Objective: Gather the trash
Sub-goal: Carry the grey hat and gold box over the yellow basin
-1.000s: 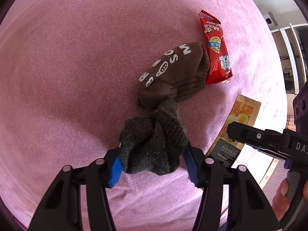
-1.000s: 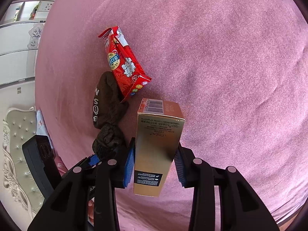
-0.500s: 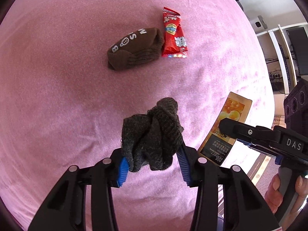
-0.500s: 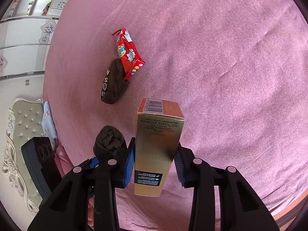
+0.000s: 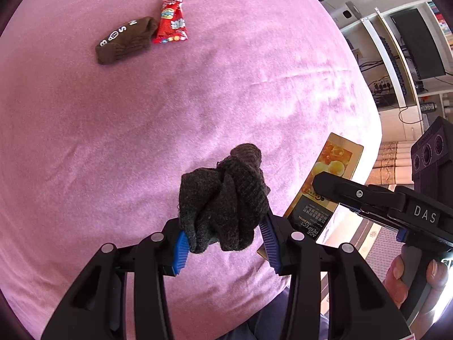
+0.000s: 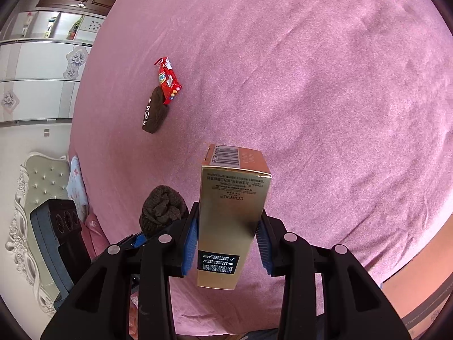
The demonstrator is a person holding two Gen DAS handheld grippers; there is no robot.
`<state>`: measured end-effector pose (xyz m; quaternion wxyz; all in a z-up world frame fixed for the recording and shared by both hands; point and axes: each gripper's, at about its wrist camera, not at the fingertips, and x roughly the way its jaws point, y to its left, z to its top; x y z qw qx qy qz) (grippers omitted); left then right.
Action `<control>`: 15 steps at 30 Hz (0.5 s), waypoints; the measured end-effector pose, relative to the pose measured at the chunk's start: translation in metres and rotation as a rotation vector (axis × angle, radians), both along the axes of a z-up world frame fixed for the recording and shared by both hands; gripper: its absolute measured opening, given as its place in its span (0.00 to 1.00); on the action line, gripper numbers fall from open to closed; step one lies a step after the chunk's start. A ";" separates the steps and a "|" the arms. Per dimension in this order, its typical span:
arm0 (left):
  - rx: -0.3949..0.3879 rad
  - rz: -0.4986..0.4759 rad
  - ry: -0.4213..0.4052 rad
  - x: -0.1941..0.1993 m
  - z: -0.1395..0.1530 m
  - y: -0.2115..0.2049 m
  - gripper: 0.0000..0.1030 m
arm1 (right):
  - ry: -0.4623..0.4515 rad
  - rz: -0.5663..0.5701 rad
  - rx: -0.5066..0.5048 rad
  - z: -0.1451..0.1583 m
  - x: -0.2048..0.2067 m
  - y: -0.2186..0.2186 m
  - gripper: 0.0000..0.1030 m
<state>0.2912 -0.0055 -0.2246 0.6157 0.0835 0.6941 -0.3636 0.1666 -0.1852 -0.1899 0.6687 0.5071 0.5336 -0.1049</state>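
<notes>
My left gripper [image 5: 225, 248] is shut on a dark grey sock [image 5: 223, 201] and holds it above the pink bed cover [image 5: 141, 141]. My right gripper [image 6: 226, 249] is shut on a gold carton [image 6: 232, 212], held upright above the cover; the carton also shows in the left wrist view [image 5: 325, 187]. The grey sock also shows in the right wrist view [image 6: 162, 211], left of the carton. A red candy wrapper [image 5: 171, 22] lies far off on the cover, touching a brown sock [image 5: 124, 41]. Both also show in the right wrist view: wrapper [image 6: 168, 80], brown sock [image 6: 154, 112].
The bed's edge runs along the right in the left wrist view, with shelves and a monitor [image 5: 416, 45] beyond. In the right wrist view a padded headboard [image 6: 36, 198] and white wardrobes [image 6: 36, 65] stand at the left.
Both grippers have lifted and pulled back from the brown sock and the red wrapper, which now look smaller and farther away. Each gripper keeps its hold.
</notes>
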 end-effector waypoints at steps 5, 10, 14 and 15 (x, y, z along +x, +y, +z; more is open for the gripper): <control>-0.014 -0.057 -0.001 -0.039 0.014 -0.027 0.43 | -0.018 -0.049 -0.022 0.010 -0.043 -0.018 0.35; -0.024 -0.137 -0.002 -0.090 0.025 -0.072 0.43 | -0.023 -0.117 -0.054 0.015 -0.101 -0.055 0.35; -0.029 -0.191 0.008 -0.136 0.032 -0.117 0.43 | -0.007 -0.171 -0.067 0.016 -0.157 -0.094 0.35; -0.034 -0.209 0.015 -0.149 0.033 -0.129 0.43 | -0.004 -0.184 -0.070 0.016 -0.171 -0.104 0.35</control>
